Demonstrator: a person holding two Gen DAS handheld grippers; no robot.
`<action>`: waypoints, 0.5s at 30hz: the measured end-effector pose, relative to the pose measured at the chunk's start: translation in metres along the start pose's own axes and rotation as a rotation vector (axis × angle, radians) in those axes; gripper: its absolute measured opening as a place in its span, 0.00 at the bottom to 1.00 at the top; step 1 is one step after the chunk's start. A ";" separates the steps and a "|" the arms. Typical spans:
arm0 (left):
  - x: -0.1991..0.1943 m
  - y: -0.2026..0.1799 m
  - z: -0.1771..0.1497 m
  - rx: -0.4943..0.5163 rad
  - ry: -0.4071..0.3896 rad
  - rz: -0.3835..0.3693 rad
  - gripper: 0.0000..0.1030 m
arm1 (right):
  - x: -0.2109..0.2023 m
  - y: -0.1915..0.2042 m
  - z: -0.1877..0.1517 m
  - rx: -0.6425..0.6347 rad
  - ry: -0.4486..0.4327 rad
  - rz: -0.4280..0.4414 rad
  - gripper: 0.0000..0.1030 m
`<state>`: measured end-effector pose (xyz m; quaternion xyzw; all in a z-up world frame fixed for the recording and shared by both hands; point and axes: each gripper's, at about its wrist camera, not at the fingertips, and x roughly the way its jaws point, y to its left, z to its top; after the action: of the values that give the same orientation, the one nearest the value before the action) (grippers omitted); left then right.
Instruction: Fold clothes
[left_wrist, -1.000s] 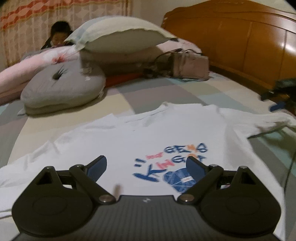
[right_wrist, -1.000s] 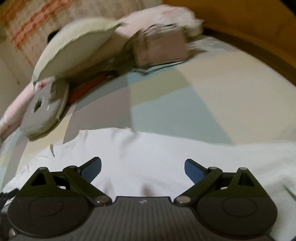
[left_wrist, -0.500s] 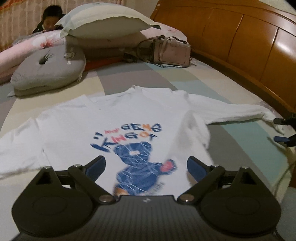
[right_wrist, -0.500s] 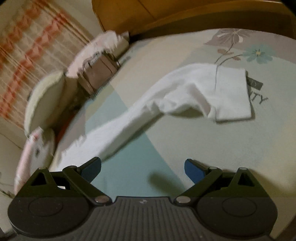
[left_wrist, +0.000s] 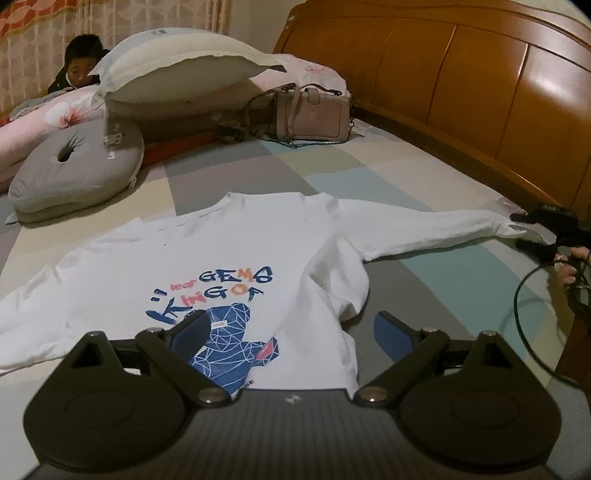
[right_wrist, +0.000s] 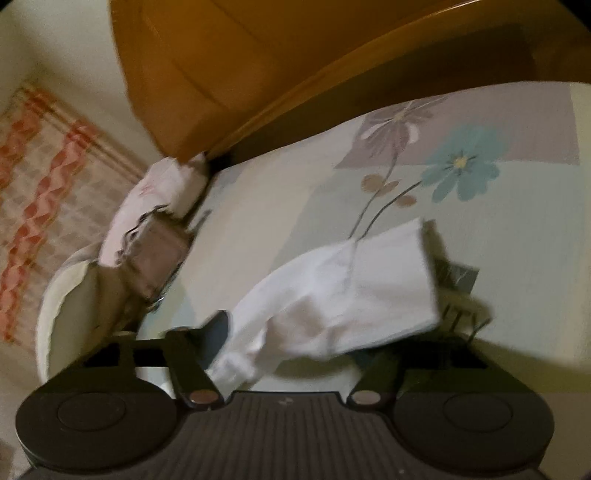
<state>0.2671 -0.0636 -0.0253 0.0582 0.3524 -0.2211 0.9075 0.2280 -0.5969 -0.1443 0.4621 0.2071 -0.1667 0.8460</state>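
A white long-sleeved shirt (left_wrist: 236, 266) with a blue bear print lies flat, front up, on the patchwork bedsheet (left_wrist: 417, 177), collar toward the far end of the bed. One sleeve (left_wrist: 424, 229) runs out toward the wooden headboard (left_wrist: 480, 85); its cuff end (right_wrist: 388, 277) lies on a floral section of the sheet.

The left gripper (left_wrist: 291, 332) is poised above the shirt's hem with its fingers spread wide and nothing between them.

The right gripper (right_wrist: 295, 339) sits at the sleeve cuff. Its fingers stand well apart, with the cloth lying between them; the right wrist view is motion-blurred, so whether the pads touch the fabric cannot be confirmed. In the left wrist view this gripper appears at the right edge, with part of a hand (left_wrist: 570, 264) behind it and a dark cable (left_wrist: 524, 295) looping below.

Surroundings, all clear of the shirt: a grey cushion with a central dimple (left_wrist: 77, 166), a large pale pillow (left_wrist: 177, 70) resting on bedding, a floral quilt (left_wrist: 33, 125), and a pink-beige handbag (left_wrist: 310, 114) (upright, by the headboard). A person (left_wrist: 79, 68) is partly visible behind the pillow, before a patterned curtain (left_wrist: 44, 22).
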 end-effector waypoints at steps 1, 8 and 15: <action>0.001 0.000 0.000 0.001 0.003 0.001 0.92 | 0.002 0.000 0.004 -0.005 0.001 -0.022 0.21; 0.003 0.002 -0.002 -0.003 0.016 0.014 0.92 | 0.013 0.022 0.028 -0.186 0.007 -0.145 0.15; 0.001 0.004 -0.003 -0.005 0.009 0.013 0.92 | -0.009 0.045 0.023 -0.436 -0.009 -0.234 0.18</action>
<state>0.2672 -0.0598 -0.0283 0.0594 0.3565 -0.2139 0.9075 0.2459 -0.5928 -0.0961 0.2408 0.2865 -0.2168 0.9016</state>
